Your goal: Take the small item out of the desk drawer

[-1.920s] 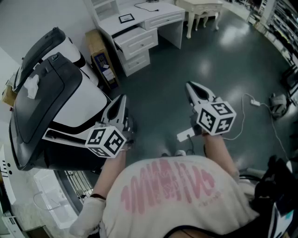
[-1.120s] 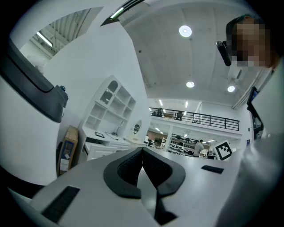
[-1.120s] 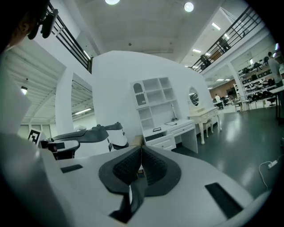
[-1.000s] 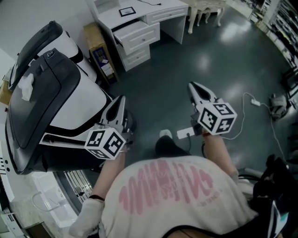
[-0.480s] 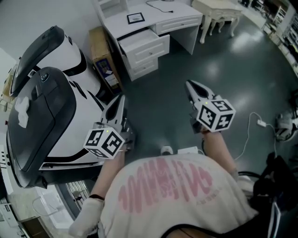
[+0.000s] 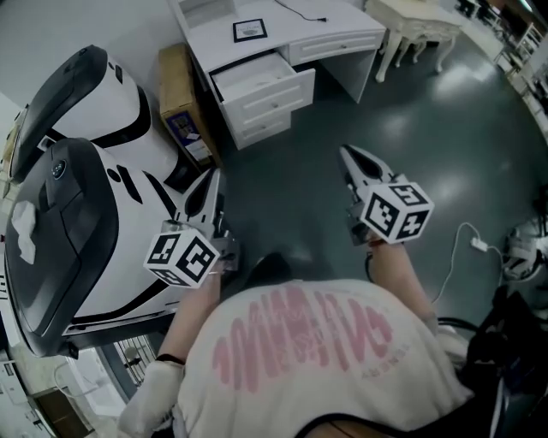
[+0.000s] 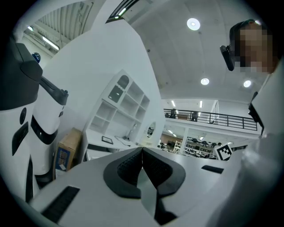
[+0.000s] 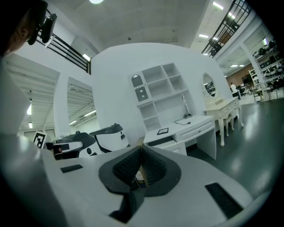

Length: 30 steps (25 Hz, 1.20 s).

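Observation:
A white desk [image 6: 291,21] stands at the top of the head view, some way ahead of me. Its upper left drawer [image 6: 257,79] is pulled open; I cannot make out any small item inside it. My left gripper [image 6: 211,178] and right gripper [image 6: 348,154] are held side by side over the dark floor, both pointing toward the desk. Each is shut with nothing between its jaws. The left gripper view shows its closed pads [image 7: 133,166] with the desk [image 7: 111,142] beyond. In the right gripper view the desk [image 8: 186,125] and its open drawer [image 8: 160,141] lie beyond the closed pads [image 8: 153,167].
A large white and black machine [image 6: 77,197] fills the left side, close to my left gripper. A cardboard box [image 6: 181,103] leans between it and the desk. A cream side table [image 6: 419,21] stands right of the desk. A cable with a plug [image 6: 475,244] lies on the floor at right.
The desk and its open drawer have come nearer and lower in the head view as the person walks toward them. Both grippers stay shut in the same pose.

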Available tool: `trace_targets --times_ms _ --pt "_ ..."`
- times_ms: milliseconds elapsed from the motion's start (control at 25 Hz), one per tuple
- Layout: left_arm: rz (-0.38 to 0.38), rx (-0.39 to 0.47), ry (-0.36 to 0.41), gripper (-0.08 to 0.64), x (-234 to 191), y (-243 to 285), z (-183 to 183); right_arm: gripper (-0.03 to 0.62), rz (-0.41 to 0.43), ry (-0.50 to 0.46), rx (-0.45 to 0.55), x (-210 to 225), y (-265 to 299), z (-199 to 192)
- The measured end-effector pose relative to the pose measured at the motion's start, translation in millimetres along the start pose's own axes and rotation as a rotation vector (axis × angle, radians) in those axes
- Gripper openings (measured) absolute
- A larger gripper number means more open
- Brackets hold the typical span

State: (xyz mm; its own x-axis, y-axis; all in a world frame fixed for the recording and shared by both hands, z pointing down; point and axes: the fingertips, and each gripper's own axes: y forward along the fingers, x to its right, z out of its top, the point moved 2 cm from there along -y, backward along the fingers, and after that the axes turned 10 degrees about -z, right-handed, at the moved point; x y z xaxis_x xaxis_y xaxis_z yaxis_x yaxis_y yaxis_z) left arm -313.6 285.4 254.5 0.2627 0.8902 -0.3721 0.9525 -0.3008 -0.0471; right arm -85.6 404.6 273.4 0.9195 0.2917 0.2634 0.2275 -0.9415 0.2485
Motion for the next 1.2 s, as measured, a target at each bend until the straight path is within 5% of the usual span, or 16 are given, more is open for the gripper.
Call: trace_targets --times_ms 400,880,1200 --pt "-0.011 -0.032 -0.063 0.029 -82 105 -7 0.018 0.002 0.019 -0.069 43 118 10" --pt "0.010 -0.023 -0.042 0.029 -211 233 62 0.018 0.046 0.019 -0.010 62 304 100" --pt "0.057 -0.014 -0.067 0.029 -277 267 67 0.018 0.069 -0.004 -0.029 61 390 112"
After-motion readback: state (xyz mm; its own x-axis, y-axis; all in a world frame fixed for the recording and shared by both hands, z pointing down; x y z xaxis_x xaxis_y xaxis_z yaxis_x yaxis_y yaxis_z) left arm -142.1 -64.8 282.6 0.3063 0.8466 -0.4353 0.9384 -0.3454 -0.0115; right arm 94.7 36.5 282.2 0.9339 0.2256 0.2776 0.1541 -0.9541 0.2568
